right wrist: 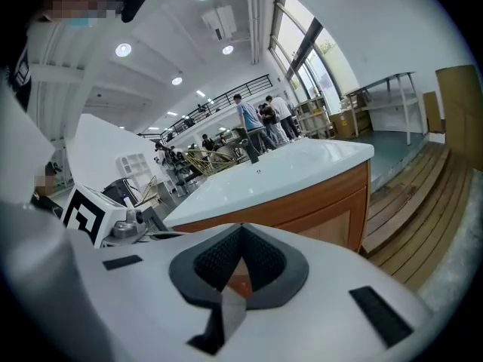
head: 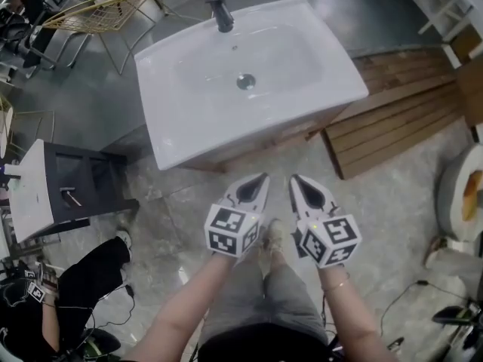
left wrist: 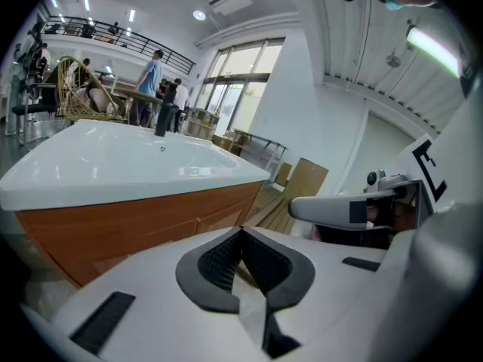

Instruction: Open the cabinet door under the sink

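Both the left gripper (head: pixel 261 179) and the right gripper (head: pixel 296 181) are clenched on nothing, side by side near the white sink (head: pixel 302 66), whose wooden cabinet door (left wrist: pixel 128 228) below the rim looks closed, though the angle is skewed. Wooden decking (head: pixel 400 119) lies right of it, a dark vanity (head: pixel 83 179) and a wire chair (head: pixel 102 10) left, all on a mottled grey floor (head: pixel 392 225).

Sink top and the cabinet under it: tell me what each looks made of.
Sink top: glossy white with bright highlights on it; probably ceramic or cast resin. Cabinet: orange-brown framed panels, satin sheen; wood or wood-look laminate, cannot tell which.
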